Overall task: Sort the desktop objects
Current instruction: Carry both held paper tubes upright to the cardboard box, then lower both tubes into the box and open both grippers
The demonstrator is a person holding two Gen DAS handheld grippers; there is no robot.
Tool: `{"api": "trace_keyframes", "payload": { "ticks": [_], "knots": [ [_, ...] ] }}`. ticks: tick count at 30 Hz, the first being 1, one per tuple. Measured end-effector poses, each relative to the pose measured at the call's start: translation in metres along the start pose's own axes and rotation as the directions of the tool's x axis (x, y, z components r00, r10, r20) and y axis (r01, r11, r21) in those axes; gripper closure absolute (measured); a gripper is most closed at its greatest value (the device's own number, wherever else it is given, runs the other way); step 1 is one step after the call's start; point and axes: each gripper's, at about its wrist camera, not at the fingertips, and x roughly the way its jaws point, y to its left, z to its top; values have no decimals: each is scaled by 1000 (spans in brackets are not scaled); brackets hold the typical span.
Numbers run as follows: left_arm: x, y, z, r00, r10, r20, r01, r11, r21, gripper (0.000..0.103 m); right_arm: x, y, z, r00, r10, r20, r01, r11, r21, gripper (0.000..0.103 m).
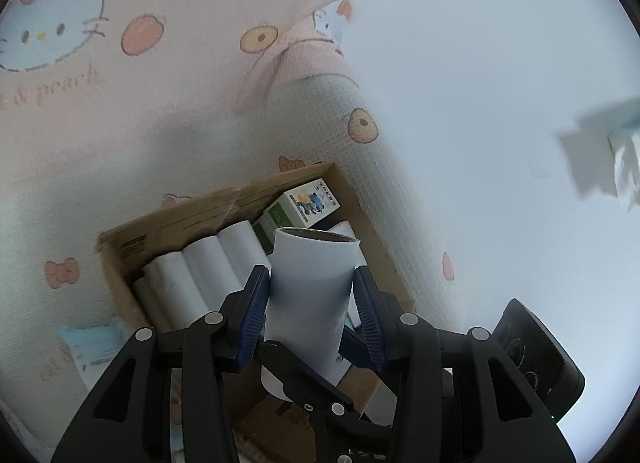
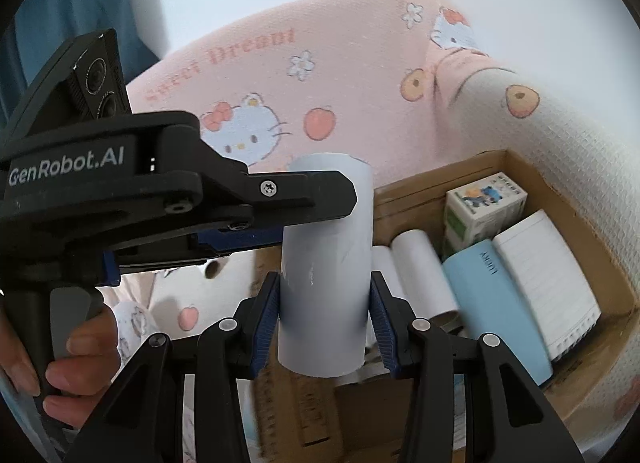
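Two grippers meet on one tube. From the left wrist, the left gripper has its blue pads against both sides of the tube, whose long axis runs forward toward 12 o'clock, open end up. The box lies just behind it, with rolls at 10 o'clock.

From the right wrist, the right gripper also holds the tube between its pads; the left gripper crosses from 9 o'clock. The box opens at 3 o'clock, nearer the right hand, I think.
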Motion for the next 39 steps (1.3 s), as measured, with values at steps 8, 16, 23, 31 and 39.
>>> {"api": "trace_keyframes", "payload": {
  "ticks": [8, 16, 23, 31, 39],
  "knots": [
    [43, 27, 20, 996, 2, -88, -16, 987, -160, 55, 49, -22, 23, 988, 0, -154, 0, 1000, 6, 62],
    [71, 50, 23, 989, 7, -144, -42, 970, -238, 56, 85, -35, 25, 956, -47, -290, 42, 999, -23, 62],
    [76, 61, 25, 989, 26, -142, -63, 965, -256, 56, 92, -40, 27, 958, -60, -280, 51, 998, -37, 62],
    [82, 64, 24, 985, 95, -146, -131, 957, -258, 63, 92, -49, 23, 948, -94, -305, 80, 995, -55, 62],
    [73, 64, 25, 986, 98, -135, -130, 957, -259, 63, 74, -62, 21, 958, -91, -274, 94, 996, -1, 61]
  ]
}}
